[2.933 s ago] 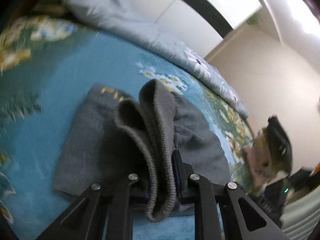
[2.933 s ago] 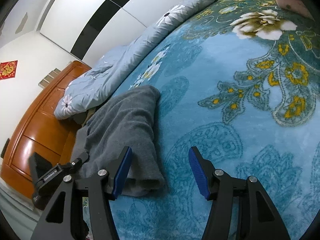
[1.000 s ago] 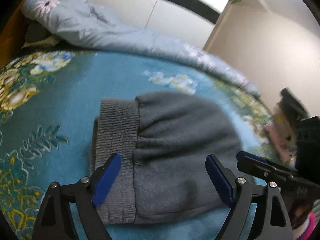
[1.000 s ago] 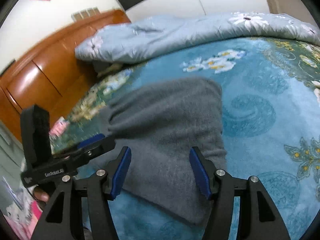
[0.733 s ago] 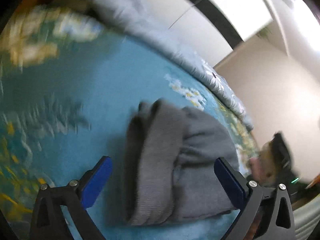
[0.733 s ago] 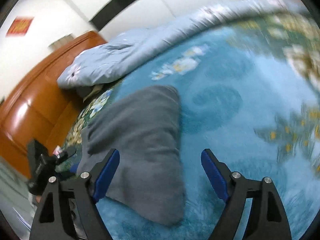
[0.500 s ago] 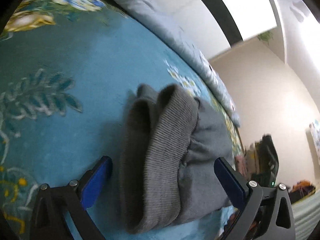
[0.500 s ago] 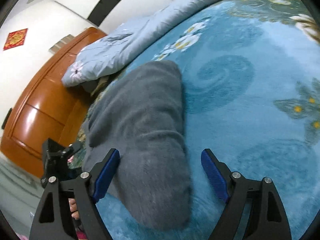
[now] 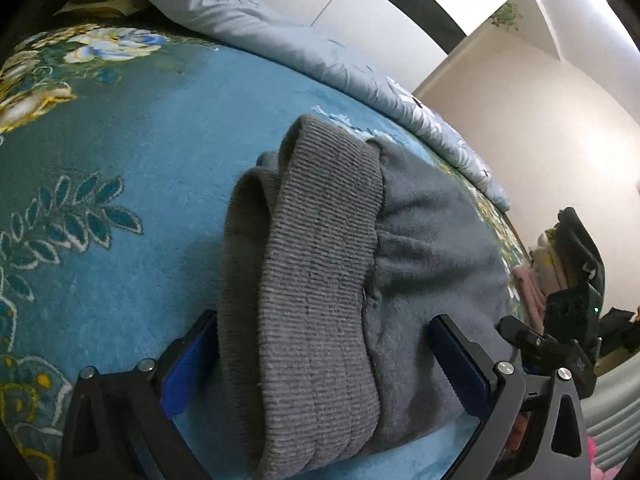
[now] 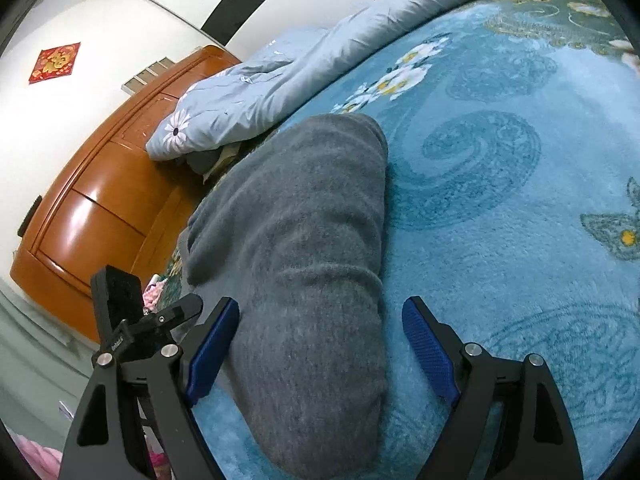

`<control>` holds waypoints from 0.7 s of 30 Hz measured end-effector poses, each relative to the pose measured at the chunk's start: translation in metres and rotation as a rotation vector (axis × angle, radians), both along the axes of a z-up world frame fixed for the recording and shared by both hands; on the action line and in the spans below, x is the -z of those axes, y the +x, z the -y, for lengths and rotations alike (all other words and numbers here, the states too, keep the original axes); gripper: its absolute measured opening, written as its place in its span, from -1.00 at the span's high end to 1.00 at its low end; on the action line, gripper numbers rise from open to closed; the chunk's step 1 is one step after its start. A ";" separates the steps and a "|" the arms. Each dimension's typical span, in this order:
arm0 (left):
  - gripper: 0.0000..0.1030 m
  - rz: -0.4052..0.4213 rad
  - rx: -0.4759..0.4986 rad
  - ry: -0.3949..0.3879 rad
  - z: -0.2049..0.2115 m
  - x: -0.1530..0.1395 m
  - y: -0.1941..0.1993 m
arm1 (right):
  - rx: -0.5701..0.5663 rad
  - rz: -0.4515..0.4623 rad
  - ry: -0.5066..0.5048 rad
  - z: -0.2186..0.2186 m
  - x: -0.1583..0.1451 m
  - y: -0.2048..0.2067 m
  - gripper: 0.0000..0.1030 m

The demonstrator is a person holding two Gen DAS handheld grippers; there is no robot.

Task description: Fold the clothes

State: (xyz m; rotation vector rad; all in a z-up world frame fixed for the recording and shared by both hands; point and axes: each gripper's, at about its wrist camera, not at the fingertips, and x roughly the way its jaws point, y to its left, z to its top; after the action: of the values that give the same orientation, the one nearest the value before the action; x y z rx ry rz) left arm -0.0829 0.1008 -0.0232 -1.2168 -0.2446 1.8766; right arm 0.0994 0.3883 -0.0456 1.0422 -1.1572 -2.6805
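Note:
A folded grey fleece garment (image 9: 420,248) with a ribbed waistband (image 9: 320,280) lies on the teal floral blanket (image 9: 120,152). My left gripper (image 9: 324,368) is open and straddles the waistband end, one blue pad on each side of the bundle. In the right wrist view the same grey garment (image 10: 304,248) runs away from the camera. My right gripper (image 10: 320,352) is open too, its blue pads either side of the rounded folded end. The other gripper's black body (image 10: 132,324) shows at the left of the right wrist view.
A pale blue flowered duvet (image 10: 280,80) is bunched along the far side of the bed. An orange wooden headboard (image 10: 104,204) stands behind it. Piled clothes and dark items (image 9: 568,248) sit off the bed's edge at right. Open blanket (image 10: 520,200) stretches to the right.
The left gripper let go of the waistband it held earlier and opened. Both grippers have since moved in closer, so that each now straddles an end of the folded garment.

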 end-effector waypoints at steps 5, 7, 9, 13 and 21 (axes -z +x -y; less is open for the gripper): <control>-1.00 0.022 0.056 0.025 -0.010 -0.004 -0.015 | 0.024 0.025 -0.053 -0.008 -0.006 -0.010 -0.64; -1.00 0.025 0.098 0.033 -0.021 -0.003 -0.020 | -0.017 0.015 -0.066 -0.009 -0.005 -0.021 -0.64; -1.00 0.048 0.107 0.036 -0.025 -0.001 -0.025 | -0.053 0.021 -0.061 -0.007 -0.004 -0.033 -0.64; -0.98 0.064 0.108 0.052 -0.026 -0.002 -0.026 | -0.089 0.041 -0.046 -0.003 -0.004 -0.045 -0.65; -0.55 0.044 0.074 0.044 -0.014 -0.009 -0.012 | -0.077 0.076 -0.007 0.004 -0.013 -0.044 -0.20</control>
State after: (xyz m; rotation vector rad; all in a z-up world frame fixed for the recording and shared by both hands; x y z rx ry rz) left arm -0.0954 0.1143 -0.0139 -1.2216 -0.2599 1.7733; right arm 0.0553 0.3840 -0.0331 1.1715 -1.1125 -2.5979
